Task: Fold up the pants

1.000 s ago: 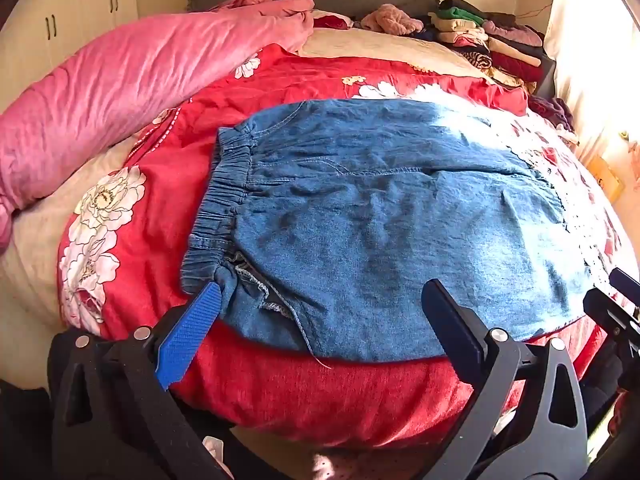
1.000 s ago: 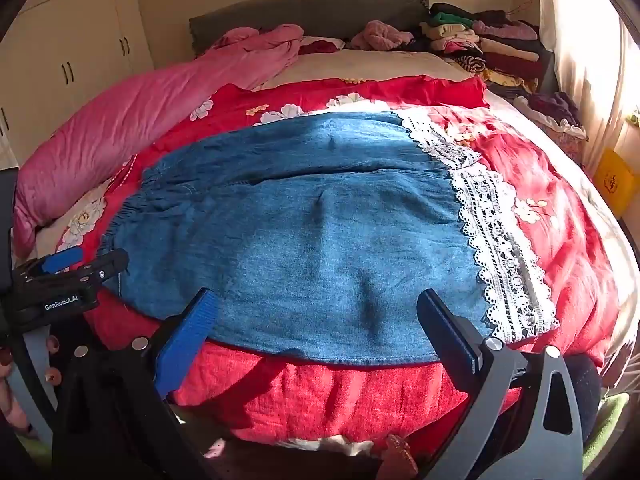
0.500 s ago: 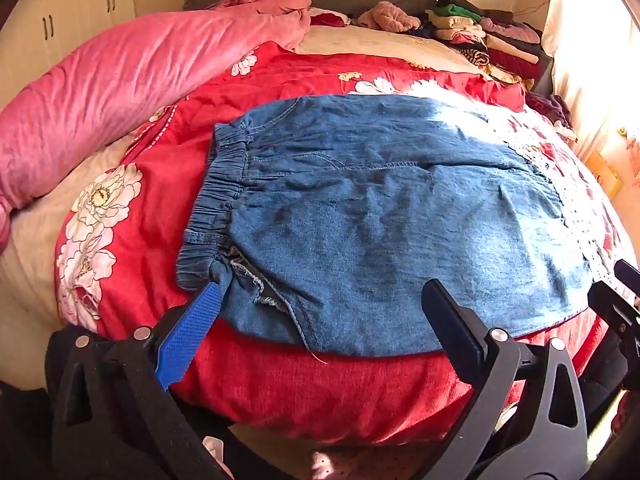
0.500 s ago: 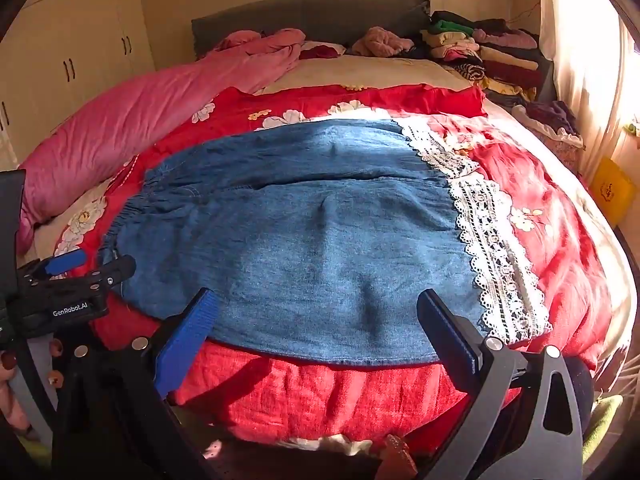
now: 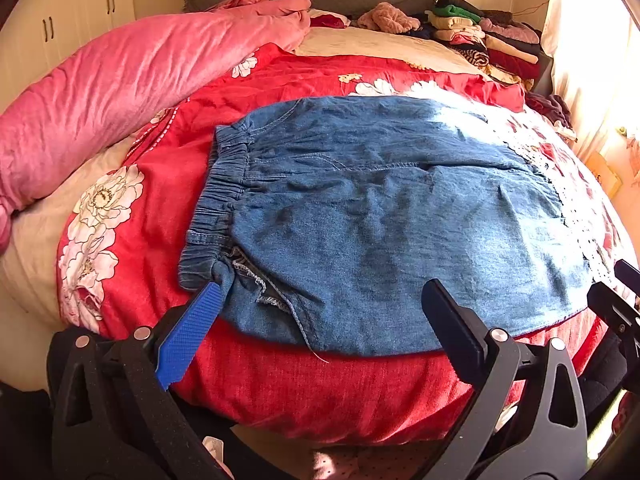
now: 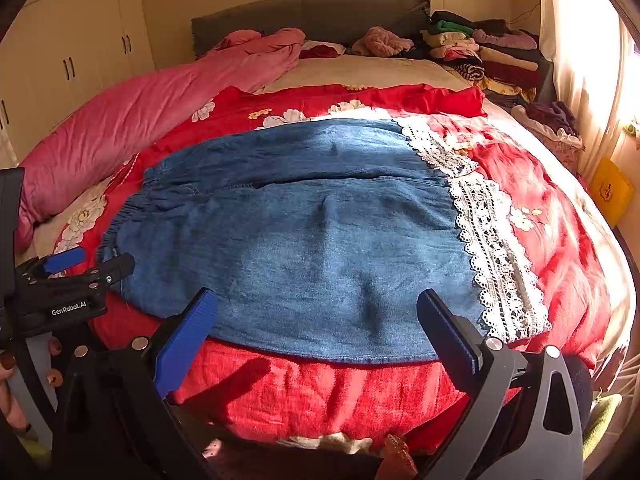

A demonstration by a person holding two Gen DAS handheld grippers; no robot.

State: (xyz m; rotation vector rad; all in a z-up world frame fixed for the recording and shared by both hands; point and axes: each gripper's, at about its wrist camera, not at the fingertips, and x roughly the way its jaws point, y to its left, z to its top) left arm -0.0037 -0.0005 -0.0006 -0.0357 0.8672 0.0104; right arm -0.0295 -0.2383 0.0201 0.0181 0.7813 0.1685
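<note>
Blue denim pants (image 5: pixel 380 220) (image 6: pixel 320 240) lie flat across the red floral bedspread, elastic waistband (image 5: pixel 218 196) to the left and white lace hems (image 6: pixel 492 240) to the right. My left gripper (image 5: pixel 320 308) is open, hovering over the near edge by the waistband corner, its blue finger pad (image 5: pixel 188 336) close to that corner. Over the near edge further right, my right gripper (image 6: pixel 316 316) stands open too, with nothing between its fingers. The left gripper (image 6: pixel 68 280) also shows at the left of the right wrist view.
A pink quilt (image 5: pixel 120 80) lies rolled along the left side of the bed. Stacked folded clothes (image 6: pixel 480 52) sit at the far right by the grey headboard (image 6: pixel 308 16). The red bedspread (image 6: pixel 320 392) drops off at the near edge. A curtain (image 6: pixel 580 40) hangs on the right.
Both grippers have crept slightly forward and lower toward the pants' near edge. The pants have not moved, and both grippers stay open.
</note>
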